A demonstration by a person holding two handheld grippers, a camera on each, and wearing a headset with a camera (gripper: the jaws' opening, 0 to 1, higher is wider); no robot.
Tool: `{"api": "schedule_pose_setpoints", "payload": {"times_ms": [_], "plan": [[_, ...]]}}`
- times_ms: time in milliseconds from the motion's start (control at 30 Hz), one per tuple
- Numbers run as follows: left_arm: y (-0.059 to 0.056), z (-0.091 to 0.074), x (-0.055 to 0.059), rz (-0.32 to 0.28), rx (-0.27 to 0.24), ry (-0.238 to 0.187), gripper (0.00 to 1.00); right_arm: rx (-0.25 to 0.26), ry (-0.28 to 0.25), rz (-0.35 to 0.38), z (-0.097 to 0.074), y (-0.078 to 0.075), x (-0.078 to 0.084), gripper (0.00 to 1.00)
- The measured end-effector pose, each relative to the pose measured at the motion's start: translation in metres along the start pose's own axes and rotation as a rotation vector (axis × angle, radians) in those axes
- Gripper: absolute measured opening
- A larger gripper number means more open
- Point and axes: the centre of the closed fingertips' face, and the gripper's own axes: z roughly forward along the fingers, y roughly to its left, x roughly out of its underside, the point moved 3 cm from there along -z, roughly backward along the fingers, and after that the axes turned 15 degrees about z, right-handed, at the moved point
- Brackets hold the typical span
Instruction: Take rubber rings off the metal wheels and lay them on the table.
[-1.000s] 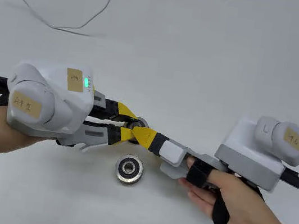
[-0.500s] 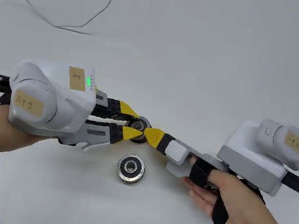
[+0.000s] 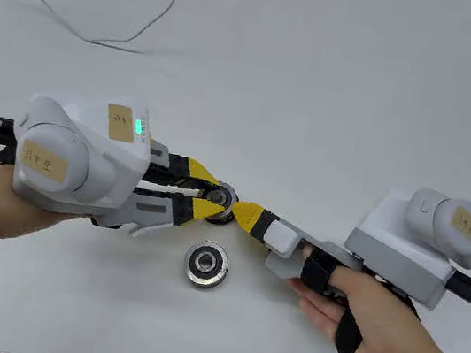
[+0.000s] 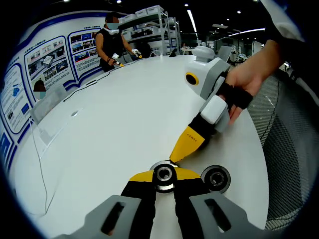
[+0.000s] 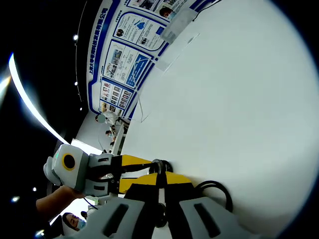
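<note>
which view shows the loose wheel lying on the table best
Head view: the loose wheel lies flat, whole and unblocked on the table. The left gripper view shows the loose wheel small, near its jaws. In the right gripper view a dark arc may be it; unclear.

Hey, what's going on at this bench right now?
A person is working with a gripper in each hand. The left gripper is clamped on a metal wheel. The right gripper, jaws closed, has its tips at that wheel's rim; whether they have caught anything is unclear. A second wheel lies on the table just below them.
</note>
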Motion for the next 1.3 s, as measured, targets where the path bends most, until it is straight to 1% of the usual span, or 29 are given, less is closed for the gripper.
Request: {"api": "schedule_pose_setpoints", "payload": {"times_ms": [33,67,100,133,167,200,233,400,433,500,567,633,733,800,1000,1300], "plan": [[0.0,0.0,0.0,0.0,0.0,0.0,0.13,0.0,0.0,-0.002,0.0,0.0,0.0,0.04],[0.0,0.0,0.0,0.0,-0.001,0.0,0.13,0.01,-0.004,-0.006,0.0,-0.001,-0.001,0.03],[0.0,0.0,0.0,-0.002,-0.001,0.0,0.13,0.015,-0.004,-0.035,-0.001,-0.003,-0.002,0.02],[0.0,0.0,0.0,-0.001,-0.001,0.0,0.13,-0.013,0.002,0.023,0.0,0.002,0.001,0.02],[0.0,0.0,0.0,0.0,-0.001,0.001,0.13,-0.003,-0.001,0.006,0.001,0.002,0.0,0.02],[0.0,0.0,0.0,-0.001,-0.001,0.0,0.13,-0.01,0.013,-0.015,0.001,0.004,0.001,0.02],[0.0,0.0,0.0,-0.002,-0.001,0.0,0.13,0.002,0.009,-0.027,0.002,0.004,0.0,0.02],[0.0,0.0,0.0,-0.001,-0.001,0.0,0.13,0.004,0.002,-0.008,0.001,0.003,0.0,0.02],[0.0,0.0,0.0,0.0,0.0,0.0,0.13,0.005,0.002,-0.015,0.001,0.003,-0.001,0.02],[0.0,0.0,0.0,-0.001,0.0,0.0,0.13,0.003,-0.006,-0.011,0.0,0.004,-0.003,0.05],[0.0,0.0,0.0,-0.001,-0.001,-0.001,0.13,-0.006,-0.008,-0.006,0.0,0.005,-0.005,0.11],[0.0,0.0,0.0,0.0,0.0,-0.001,0.13,-0.008,-0.009,-0.034,0.001,0.007,-0.007,0.12],[0.0,0.0,0.0,0.001,0.001,-0.001,0.13,-0.022,-0.007,-0.022,0.002,0.009,-0.006,0.19],[0.0,0.0,0.0,0.001,0.001,-0.001,0.13,-0.024,-0.003,-0.028,0.003,0.01,-0.004,0.19],[0.0,0.0,0.0,0.008,0.001,-0.001,0.13,-0.023,0.011,-0.009,0.004,0.008,0.001,0.21],[0.0,0.0,0.0,0.015,0.003,-0.002,0.13,-0.027,0.016,0.013,0.006,0.008,0.001,0.23]]}}
